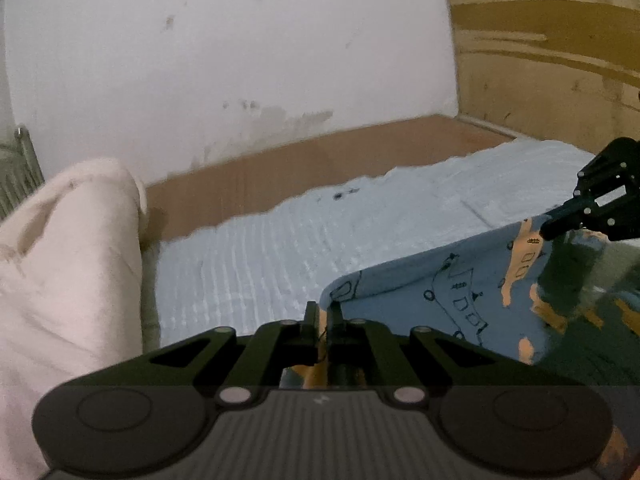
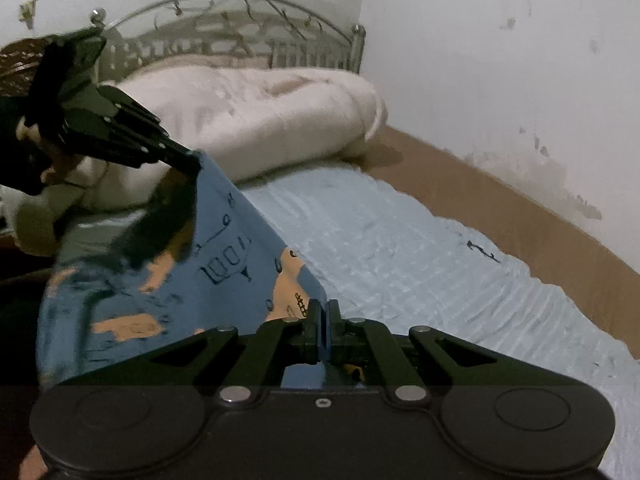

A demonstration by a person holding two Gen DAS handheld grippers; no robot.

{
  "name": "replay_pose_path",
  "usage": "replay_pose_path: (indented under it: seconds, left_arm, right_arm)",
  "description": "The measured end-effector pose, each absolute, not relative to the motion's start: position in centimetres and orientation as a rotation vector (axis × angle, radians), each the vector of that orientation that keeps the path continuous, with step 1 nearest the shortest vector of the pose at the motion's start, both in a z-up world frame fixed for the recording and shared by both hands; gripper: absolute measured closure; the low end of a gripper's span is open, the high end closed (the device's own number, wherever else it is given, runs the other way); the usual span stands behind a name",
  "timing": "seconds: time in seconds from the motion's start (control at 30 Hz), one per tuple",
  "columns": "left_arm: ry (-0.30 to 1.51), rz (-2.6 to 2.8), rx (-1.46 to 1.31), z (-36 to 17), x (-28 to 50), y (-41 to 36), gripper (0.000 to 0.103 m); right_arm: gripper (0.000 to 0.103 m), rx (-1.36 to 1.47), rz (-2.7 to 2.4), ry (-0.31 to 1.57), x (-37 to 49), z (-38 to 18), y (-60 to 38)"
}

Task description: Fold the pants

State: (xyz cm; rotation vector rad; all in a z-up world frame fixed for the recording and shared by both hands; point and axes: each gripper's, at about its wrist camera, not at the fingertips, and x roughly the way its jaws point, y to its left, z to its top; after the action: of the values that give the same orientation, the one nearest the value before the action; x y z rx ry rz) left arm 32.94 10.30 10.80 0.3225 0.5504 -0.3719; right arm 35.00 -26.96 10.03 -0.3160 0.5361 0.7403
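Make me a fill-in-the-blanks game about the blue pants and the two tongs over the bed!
1. Both tongs, the left tongs and the right tongs, are pinching the ______ pants with drawings on them.
2. The pants are held up above a light blue ______.
3. The fluffy blanket piled near the metal headboard is colored ______.
4. The jaws of each pair of tongs are ______ on the fabric.

Missing words: blue; bedsheet; white; shut

- White wall (image 1: pixel 224 60), stained and scuffed low down
- Brown board (image 2: pixel 500 200) along its foot
- Pale blue ribbed bedsheet (image 1: pixel 280 256)
- Cream blanket (image 2: pixel 260 116) heaped before metal headboard (image 2: pixel 224 28)
- Wood-grain panel (image 1: pixel 544 40)
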Motion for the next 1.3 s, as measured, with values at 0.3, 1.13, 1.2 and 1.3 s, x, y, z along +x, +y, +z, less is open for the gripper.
replay_pose_path:
  seconds: [0.3,1.13,1.2,1.3]
  left_arm:
    - [0.492,-0.345,0.244,9.9,22.8,9.6,0.100]
    - [0.576,-0.258,0.091,-0.3,13.7,11.6,0.099]
    - [0.568,-0.254,0.083,-0.2,13.4,11.6,0.099]
    - [0.560,-0.242,0.090,-0.1,13.2,11.4,0.099]
  right_arm:
    - [0.103,-0.277,0.815,0.494,24.3,10.4,-28.2]
    - [0.103,-0.307,0.773,0.531,13.8,2.1,-27.5]
    - [0.103,-0.307,0.770,0.529,14.0,2.1,-27.5]
    - [0.100,-0.319,0.770,0.516,14.1,1.9,-27.4]
